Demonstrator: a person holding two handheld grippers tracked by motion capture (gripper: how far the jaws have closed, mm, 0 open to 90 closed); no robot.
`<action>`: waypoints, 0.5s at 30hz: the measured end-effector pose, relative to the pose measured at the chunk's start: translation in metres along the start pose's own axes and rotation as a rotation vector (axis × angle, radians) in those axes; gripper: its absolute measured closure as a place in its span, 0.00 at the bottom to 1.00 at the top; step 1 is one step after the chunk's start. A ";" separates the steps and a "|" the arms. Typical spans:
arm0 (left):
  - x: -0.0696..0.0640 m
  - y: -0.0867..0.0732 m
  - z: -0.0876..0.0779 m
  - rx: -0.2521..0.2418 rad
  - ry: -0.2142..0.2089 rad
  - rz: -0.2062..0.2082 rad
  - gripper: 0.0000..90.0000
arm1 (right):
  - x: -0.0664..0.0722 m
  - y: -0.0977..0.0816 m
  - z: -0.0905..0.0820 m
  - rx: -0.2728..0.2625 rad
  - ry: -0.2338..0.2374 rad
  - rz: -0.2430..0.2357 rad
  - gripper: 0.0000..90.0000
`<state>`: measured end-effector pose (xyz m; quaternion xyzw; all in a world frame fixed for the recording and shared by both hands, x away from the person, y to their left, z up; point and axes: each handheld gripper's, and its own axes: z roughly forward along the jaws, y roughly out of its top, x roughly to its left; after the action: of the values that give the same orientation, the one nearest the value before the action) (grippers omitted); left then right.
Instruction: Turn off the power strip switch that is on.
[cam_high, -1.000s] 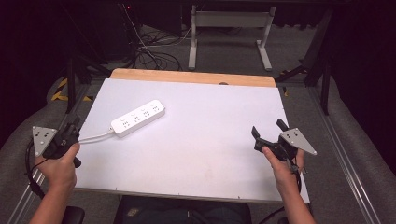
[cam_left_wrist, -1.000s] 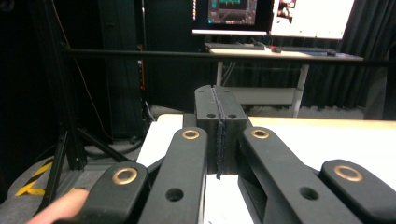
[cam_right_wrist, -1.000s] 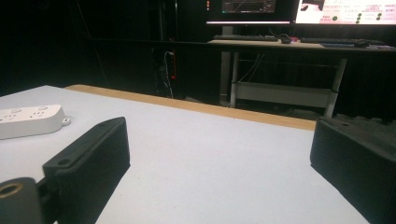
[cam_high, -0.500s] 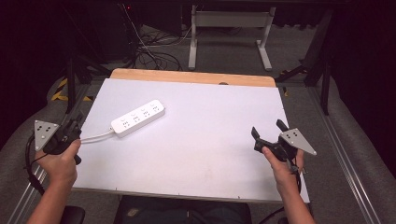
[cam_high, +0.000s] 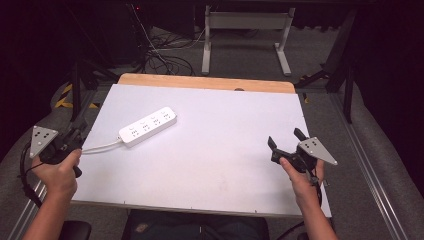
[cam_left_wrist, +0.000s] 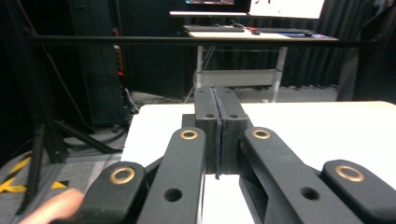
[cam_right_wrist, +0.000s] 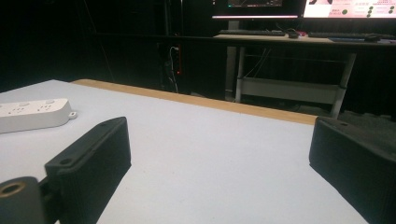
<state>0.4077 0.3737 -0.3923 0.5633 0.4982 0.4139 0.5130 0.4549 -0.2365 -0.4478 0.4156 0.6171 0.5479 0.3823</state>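
Observation:
A white power strip (cam_high: 148, 126) lies on the white table top (cam_high: 215, 135), left of centre, with its white cable (cam_high: 100, 148) running toward the left edge. It also appears at the far left of the right gripper view as the power strip (cam_right_wrist: 32, 114). My left gripper (cam_high: 75, 136) hovers at the table's left edge, beside the cable, its jaws pressed together with nothing between them (cam_left_wrist: 218, 123). My right gripper (cam_high: 286, 140) is held over the right front part of the table, jaws wide apart and empty (cam_right_wrist: 219, 158).
A wooden strip (cam_high: 205, 82) borders the table's far edge. Behind it stand a grey desk frame (cam_high: 245, 30) and floor cables (cam_high: 160, 55). A metal rail (cam_high: 370, 170) runs along the right side, and yellow-black tape (cam_high: 65, 97) marks the floor at left.
My left gripper has drifted slightly up and toward the far side at the table's left edge. The right gripper and the power strip have stayed put.

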 end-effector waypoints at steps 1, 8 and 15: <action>0.000 0.000 0.000 0.000 0.000 0.000 0.99 | 0.000 0.000 0.000 0.001 0.001 -0.001 0.06; -0.005 0.006 0.003 0.040 -0.043 0.059 1.00 | 0.001 -0.001 0.001 0.008 0.009 0.000 0.06; -0.007 0.009 0.022 0.107 -0.065 0.065 1.00 | 0.001 0.000 0.001 0.010 0.006 -0.007 0.07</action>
<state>0.4292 0.3636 -0.3856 0.6189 0.4839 0.3847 0.4845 0.4552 -0.2349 -0.4483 0.4140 0.6223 0.5446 0.3803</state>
